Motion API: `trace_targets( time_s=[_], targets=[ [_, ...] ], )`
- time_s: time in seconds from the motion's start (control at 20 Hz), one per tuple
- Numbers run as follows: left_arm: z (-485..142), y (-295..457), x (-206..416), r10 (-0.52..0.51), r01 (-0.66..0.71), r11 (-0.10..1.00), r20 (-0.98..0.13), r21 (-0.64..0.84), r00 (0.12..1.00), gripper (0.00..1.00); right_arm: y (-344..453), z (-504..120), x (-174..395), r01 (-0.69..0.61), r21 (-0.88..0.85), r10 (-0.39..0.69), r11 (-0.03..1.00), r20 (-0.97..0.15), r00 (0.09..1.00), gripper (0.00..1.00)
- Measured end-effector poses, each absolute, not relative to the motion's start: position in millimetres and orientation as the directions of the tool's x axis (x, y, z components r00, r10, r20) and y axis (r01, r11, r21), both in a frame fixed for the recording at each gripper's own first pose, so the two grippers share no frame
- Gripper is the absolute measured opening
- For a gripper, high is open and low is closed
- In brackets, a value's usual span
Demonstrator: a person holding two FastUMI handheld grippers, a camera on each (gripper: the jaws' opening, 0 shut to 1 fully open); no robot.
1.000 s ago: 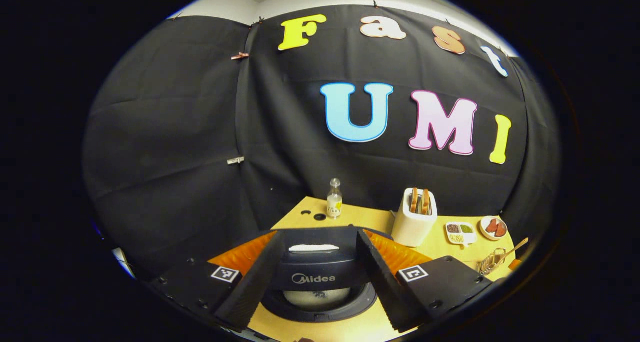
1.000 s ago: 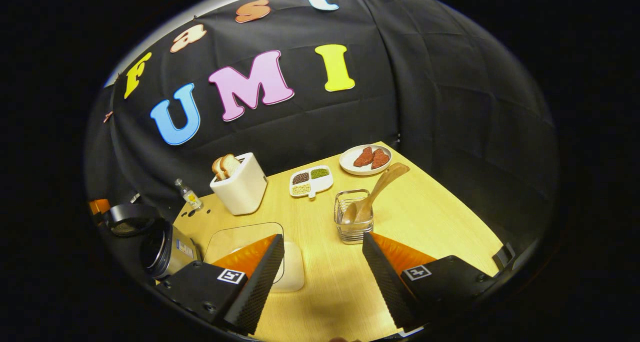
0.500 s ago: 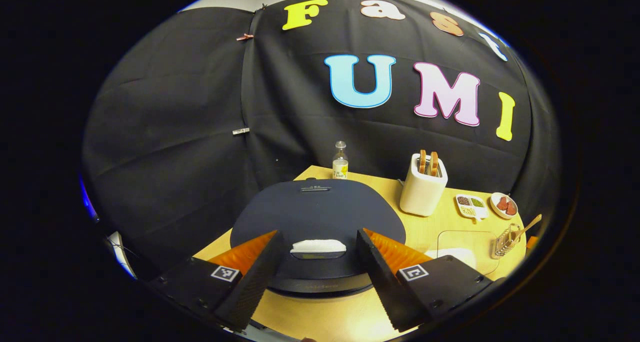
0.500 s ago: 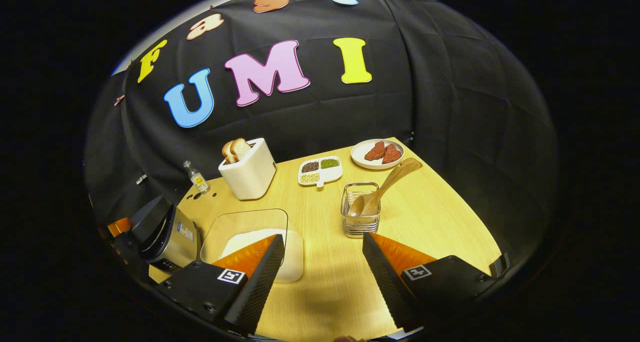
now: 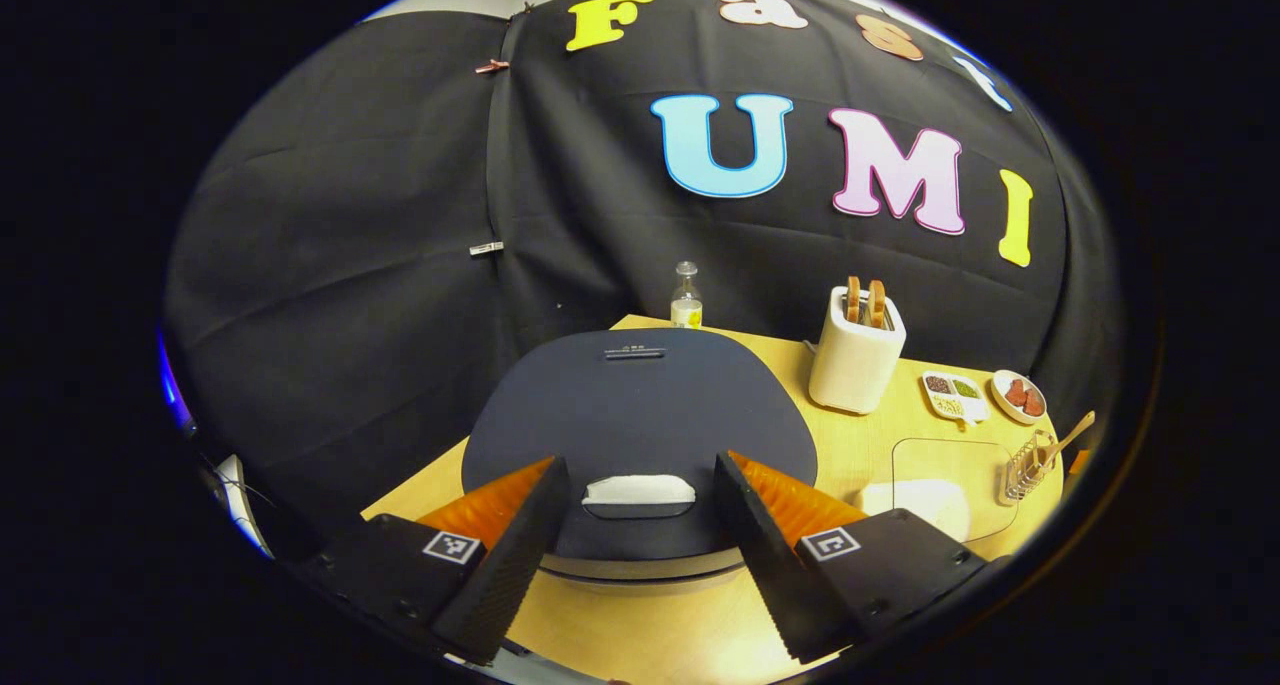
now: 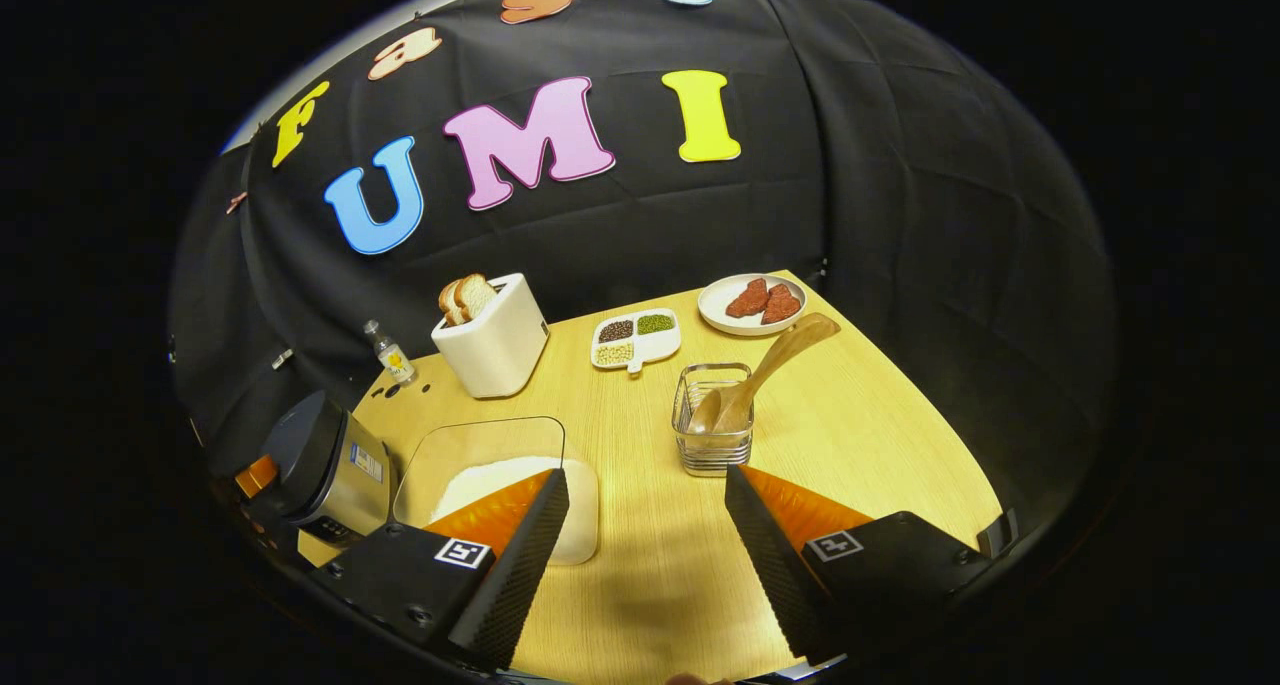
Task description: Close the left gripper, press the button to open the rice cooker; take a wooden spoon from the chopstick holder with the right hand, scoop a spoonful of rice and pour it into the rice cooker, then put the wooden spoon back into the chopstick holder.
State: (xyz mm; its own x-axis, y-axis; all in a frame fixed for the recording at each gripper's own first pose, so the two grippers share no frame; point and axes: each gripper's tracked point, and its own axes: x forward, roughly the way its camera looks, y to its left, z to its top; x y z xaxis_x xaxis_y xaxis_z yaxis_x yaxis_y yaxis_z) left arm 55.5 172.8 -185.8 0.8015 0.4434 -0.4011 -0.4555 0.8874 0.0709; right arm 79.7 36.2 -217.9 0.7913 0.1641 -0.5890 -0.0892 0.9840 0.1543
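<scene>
The left gripper (image 5: 640, 555) is hanging with its jaws spread wide, over the front edge of the rice cooker (image 5: 640, 415), whose dark lid is lying shut. The pale button (image 5: 638, 490) at the front of the lid is sitting between the two fingers, and neither finger is touching it. Behind the cooker a small bottle (image 5: 686, 301) is standing upright at the back of the bench (image 5: 860, 445), with a toaster (image 5: 857, 355) to its right. The right gripper (image 6: 645, 565) is also holding its jaws wide apart, with nothing between them, above a bare stretch of bench. Just ahead of it the wire chopstick holder (image 6: 712, 420) is standing upright, and the wooden spoon (image 6: 765, 370) is leaning in it, bowl down inside the holder, its long handle slanting up and away to the right toward a plate (image 6: 751, 303) of reddish pieces. A clear container of rice (image 6: 500, 480) is lying near the left finger of this gripper, between the holder and the cooker. A divided dish (image 6: 635, 337) of grains is sitting behind the holder.
</scene>
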Motion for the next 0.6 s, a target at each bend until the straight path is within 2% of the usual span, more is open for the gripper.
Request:
trace_targets(
  time_s=[0.35,0.6],
  targets=[
    [-184.4,171.1,55.8,0.417,-0.427,0.902,-0.376,0.062,0.827,1.00,38.6,-209.5,81.2,-0.085,0.161,0.162,0.983,-0.564,0.809,0.98],
    [-127.7,140.6,48.2,0.340,-0.345,0.938,-0.224,0.017,0.913,0.98,44.9,-161.4,87.9,-0.116,0.112,0.154,0.987,-0.448,0.881,0.98]
  ],
)
